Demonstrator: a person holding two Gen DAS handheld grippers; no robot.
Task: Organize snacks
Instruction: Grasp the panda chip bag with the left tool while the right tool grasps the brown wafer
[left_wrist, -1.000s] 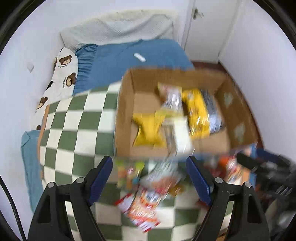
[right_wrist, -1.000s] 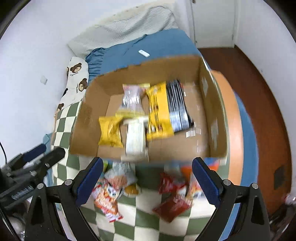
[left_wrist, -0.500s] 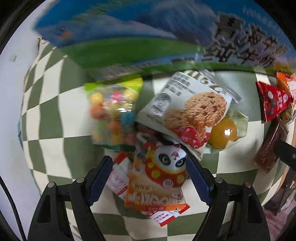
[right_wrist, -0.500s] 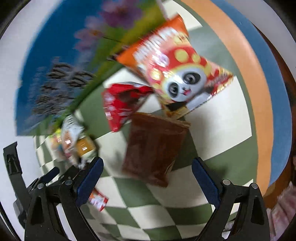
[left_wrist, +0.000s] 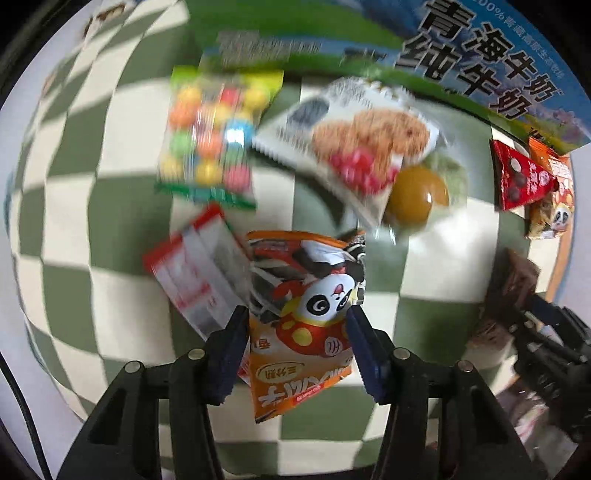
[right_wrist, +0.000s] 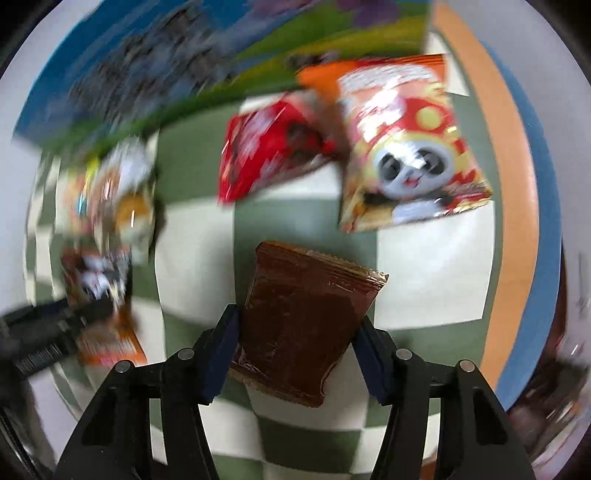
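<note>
Now both snack packets sit between jaws that stood wide and high above the box a second ago; we have since dropped both grippers onto the checked cloth (left_wrist: 110, 280). The panda packet (left_wrist: 303, 317) lies between the left gripper (left_wrist: 297, 328) pads; its jaws are closing, and the pads appear to touch its edges, the foil creased there. Its long axis runs away from the camera, the printed end nearest us. The brown packet (right_wrist: 306, 317) lies between the right gripper (right_wrist: 295, 325) pads, jaws also closing and at its sides. Its long axis runs up the frame, tilted slightly right, crimped end away from us. We judge both grasps under way, with lifting to the box (left_wrist: 480, 62) next. Beside the panda packet lie a white-and-red packet (left_wrist: 195, 273), a candy bag (left_wrist: 214, 136) and a cookie packet (left_wrist: 354, 140).
</note>
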